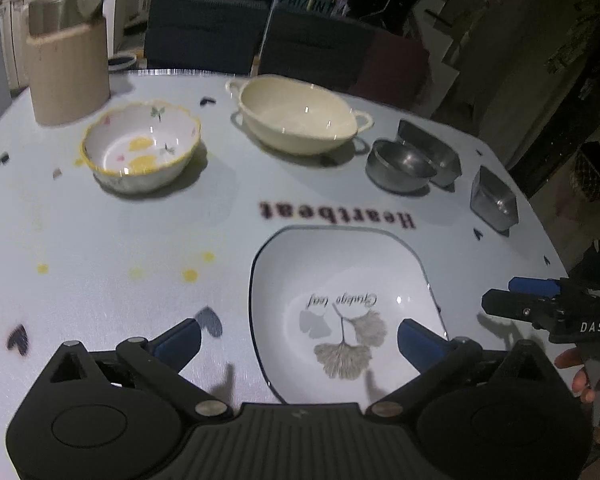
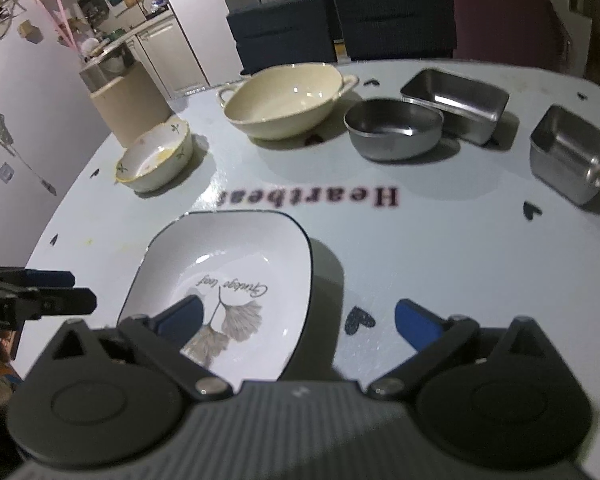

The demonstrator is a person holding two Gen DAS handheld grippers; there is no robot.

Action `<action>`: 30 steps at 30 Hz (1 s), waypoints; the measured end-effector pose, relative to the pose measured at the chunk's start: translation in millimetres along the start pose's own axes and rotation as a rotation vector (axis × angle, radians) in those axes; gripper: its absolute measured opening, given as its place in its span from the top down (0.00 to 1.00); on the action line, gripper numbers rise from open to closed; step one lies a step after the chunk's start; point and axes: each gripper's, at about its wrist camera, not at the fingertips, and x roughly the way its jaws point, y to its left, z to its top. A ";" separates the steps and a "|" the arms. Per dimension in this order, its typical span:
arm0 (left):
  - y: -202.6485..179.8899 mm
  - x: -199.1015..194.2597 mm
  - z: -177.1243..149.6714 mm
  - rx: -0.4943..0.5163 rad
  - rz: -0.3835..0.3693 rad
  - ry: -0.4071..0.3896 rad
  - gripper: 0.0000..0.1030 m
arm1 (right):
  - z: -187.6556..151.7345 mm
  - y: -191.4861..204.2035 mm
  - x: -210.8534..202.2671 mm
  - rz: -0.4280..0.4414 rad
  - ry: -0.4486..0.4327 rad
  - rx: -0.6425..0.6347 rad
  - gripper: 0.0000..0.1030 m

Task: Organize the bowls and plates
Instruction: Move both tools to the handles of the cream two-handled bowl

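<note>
Both your left claw (image 1: 300,344) and right claw (image 2: 298,320) hang spread apart, empty, each body hiding the near rim of the white ginkgo-leaf square plate (image 1: 340,280) on the tabletop (image 1: 120,240).

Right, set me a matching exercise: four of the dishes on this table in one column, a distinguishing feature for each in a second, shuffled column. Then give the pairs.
Column one:
1. white square plate with dark rim
2. cream oval bowl
3. small scalloped bowl with yellow rim
4. round steel bowl

Column two:
A. a loop handle at each end
B. touches a rectangular steel tray
C. ginkgo leaf print
D. beside the beige ribbed canister

Pairs: 1-C, 2-A, 3-D, 4-B
</note>
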 end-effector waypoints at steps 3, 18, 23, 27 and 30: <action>-5.4 -10.8 7.2 -0.001 -0.011 -0.045 0.00 | 3.1 -0.3 -12.1 0.005 -0.038 0.005 0.00; -35.3 -30.7 72.4 -0.034 -0.043 -0.290 0.00 | 49.8 -7.4 -44.6 0.043 -0.311 0.103 0.00; -33.5 -15.0 95.3 -0.056 -0.030 -0.327 0.00 | 72.5 -5.5 -34.1 0.054 -0.399 0.102 0.00; -28.3 -0.2 114.6 -0.049 -0.001 -0.350 0.00 | 94.2 -7.7 -17.6 0.072 -0.423 0.110 0.00; -20.8 12.9 129.0 -0.043 0.017 -0.366 0.00 | 110.5 -10.7 -4.3 0.071 -0.443 0.109 0.00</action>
